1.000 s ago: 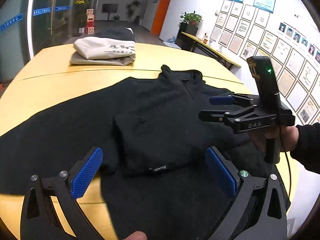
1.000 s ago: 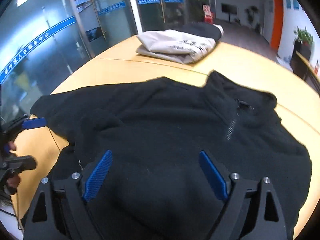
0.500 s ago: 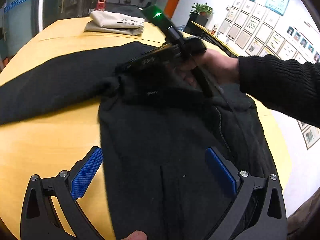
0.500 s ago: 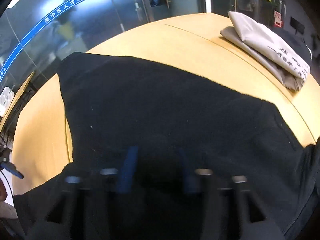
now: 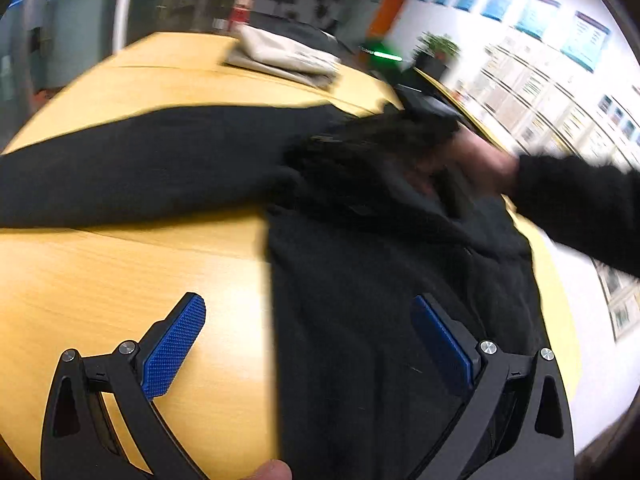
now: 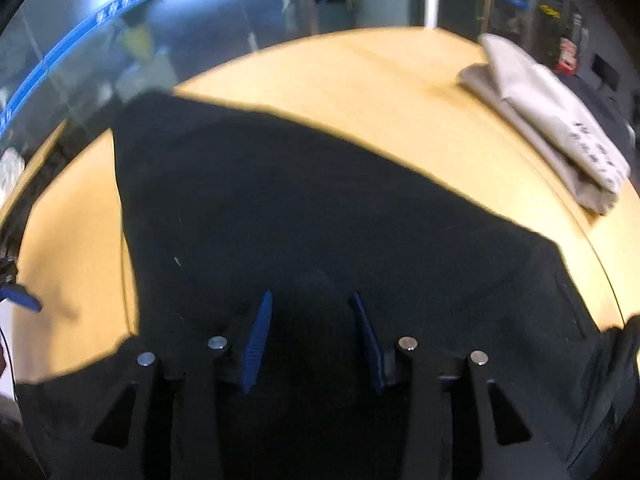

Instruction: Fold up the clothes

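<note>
A black fleece jacket (image 5: 380, 280) lies spread on the yellow table (image 5: 100, 280), one sleeve (image 5: 140, 164) stretched out to the left. My left gripper (image 5: 308, 320) is open and empty, hovering above the jacket's left edge near its hem. My right gripper (image 6: 310, 316) has its jaws closed partway onto a raised bunch of the black fabric (image 6: 280, 220) near the shoulder. In the left wrist view the right gripper shows only as a blur behind the hand (image 5: 480, 164) at the jacket's collar.
A folded beige garment (image 5: 284, 58) lies on the table's far side, also in the right wrist view (image 6: 560, 128). Glass partitions (image 6: 200, 20) stand beyond the table. A wall of framed papers (image 5: 560, 80) is on the right.
My right gripper moved left across the jacket to the shoulder and narrowed its jaws onto the fabric. My left gripper drew back toward the hem and stayed open.
</note>
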The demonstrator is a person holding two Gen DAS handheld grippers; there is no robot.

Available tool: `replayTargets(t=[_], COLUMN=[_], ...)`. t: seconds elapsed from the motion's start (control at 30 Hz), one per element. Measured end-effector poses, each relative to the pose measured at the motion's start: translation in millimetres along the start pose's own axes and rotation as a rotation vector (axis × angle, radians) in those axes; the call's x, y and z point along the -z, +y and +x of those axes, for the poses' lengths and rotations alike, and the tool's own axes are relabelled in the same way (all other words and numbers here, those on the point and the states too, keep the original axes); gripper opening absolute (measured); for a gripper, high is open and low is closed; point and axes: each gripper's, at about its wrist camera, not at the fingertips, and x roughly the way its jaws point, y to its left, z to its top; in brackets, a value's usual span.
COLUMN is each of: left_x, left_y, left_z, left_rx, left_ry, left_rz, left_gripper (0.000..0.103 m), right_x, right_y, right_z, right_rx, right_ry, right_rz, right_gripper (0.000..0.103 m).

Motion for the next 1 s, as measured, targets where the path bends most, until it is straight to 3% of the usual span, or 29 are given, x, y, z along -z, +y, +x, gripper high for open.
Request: replayTargets(t=[0.07,0.13,0.23,0.33,0.47,0.57,0.63,0.67,0.7,0.77,1.0], left_x=[-12.4,-25.0,-39.9,-48.7,-54.5,-57.8,-60.2,-61.5,-60.5,-56.1,-53.3], left_y=[41.0,88.0,169.9,255.6,307.7,323.7,327.5,328.0,330.1,336.0,339.4], left_z=[-5.2,-10.2,-18.7,-24.5,-28.3,-30.6,-29.9,-28.6,-28.8,-29.4,-49.1], left_rx=[-0.067,-0.134,-0.224,-0.326,-0.460,-0.484,-0.486,-0.487,-0.486,-0.469,-0.354], left_ry=[-0.019,-0.030,-0.064,-0.069,-0.099,-0.113,-0.132,-0.141,-0.147,-0.151,-0.238], left_rz=[-0.092,-0.200,-0.408,-0.638,-0.710,-0.725,-0.738,-0.740,-0.745,-0.763,-0.789], left_gripper=[0.103,0.103,0.103,0.103,0.103,0.102,0.095,0.084,0.056,0.010,0.008], right_x=[6.8,13.7,36.3,61.5,98.8,112.2,117.9,119.3,120.5,123.3,138.2], right_y=[-0.8,-1.4,0.7,3.2,22.0,34.9,43.1,47.4,51.5,58.7,74.7], right_z=[-33.8,-65.6,-105.7,-125.3,-131.1,-132.6,-131.0,-130.1,-129.4,-126.1,-123.2], right_rx=[0.059,0.114,0.162,0.173,0.192,0.172,0.160,0.152,0.145,0.132,0.102], right_ry=[-0.100,-0.186,-0.240,-0.223,-0.170,-0.166,-0.156,-0.148,-0.141,-0.134,-0.117], right_rz=[0.050,0.094,0.167,0.244,0.289,0.342,0.367,0.375,0.380,0.384,0.410], right_gripper=[0.062,0.070,0.072,0.072,0.072,0.072,0.072,0.072,0.072,0.072,0.072])
